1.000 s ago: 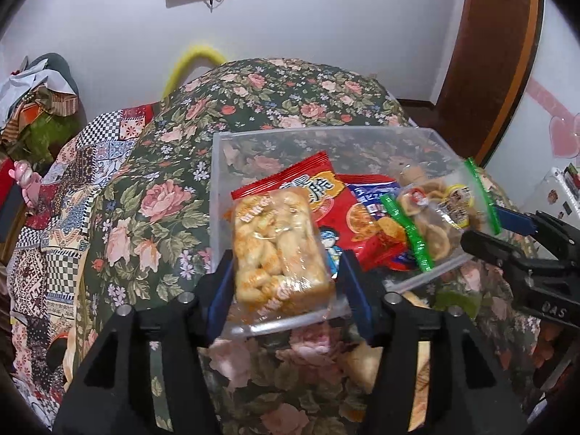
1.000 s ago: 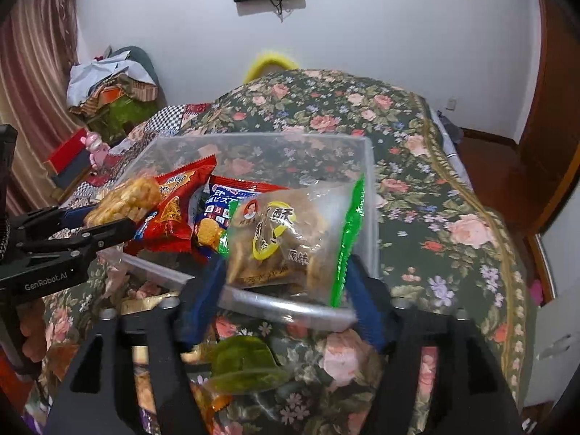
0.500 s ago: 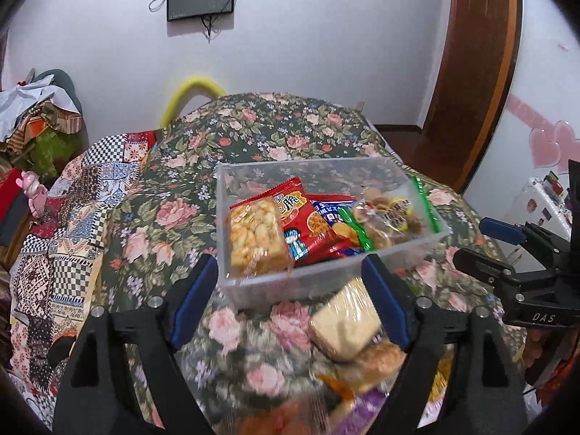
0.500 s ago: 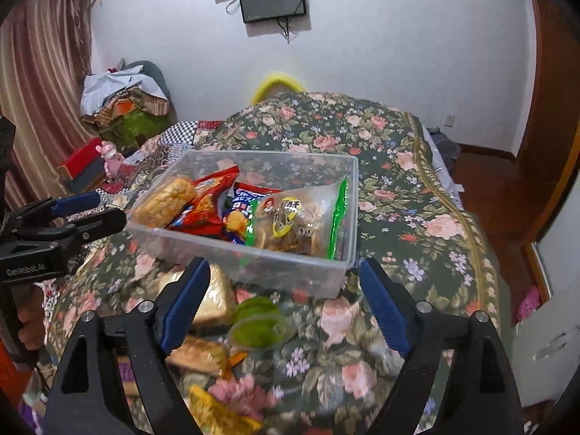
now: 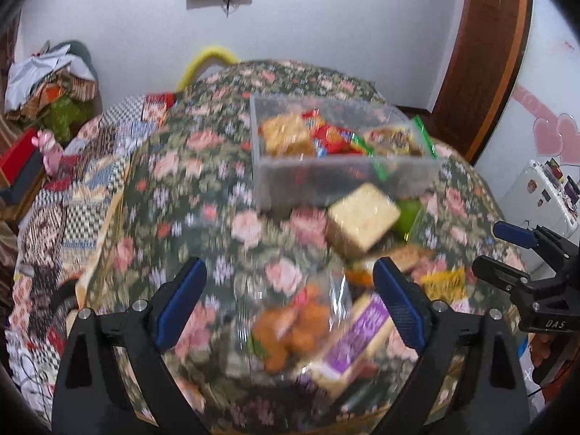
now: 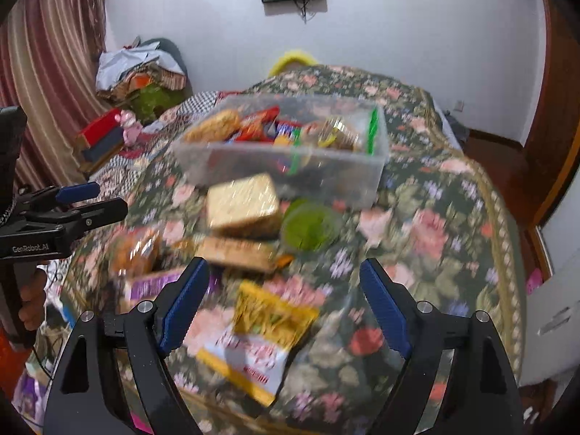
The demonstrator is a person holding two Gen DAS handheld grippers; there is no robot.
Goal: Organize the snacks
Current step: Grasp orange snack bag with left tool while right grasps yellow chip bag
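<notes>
Left hand-held gripper (image 5: 288,295) marked "DAS" just opened wide, empty, right hand-held gripper (image 6: 281,299) "GenRobot.AI" likewise

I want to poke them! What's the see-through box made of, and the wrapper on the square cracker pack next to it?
The box looks like hard clear plastic, a bit frosted: the snacks show through its stiff, straight walls. The cracker pack seems wrapped in thin glossy plastic film, since bright glints sit on it and the crackers show through. The blur leaves that less sure.
</notes>
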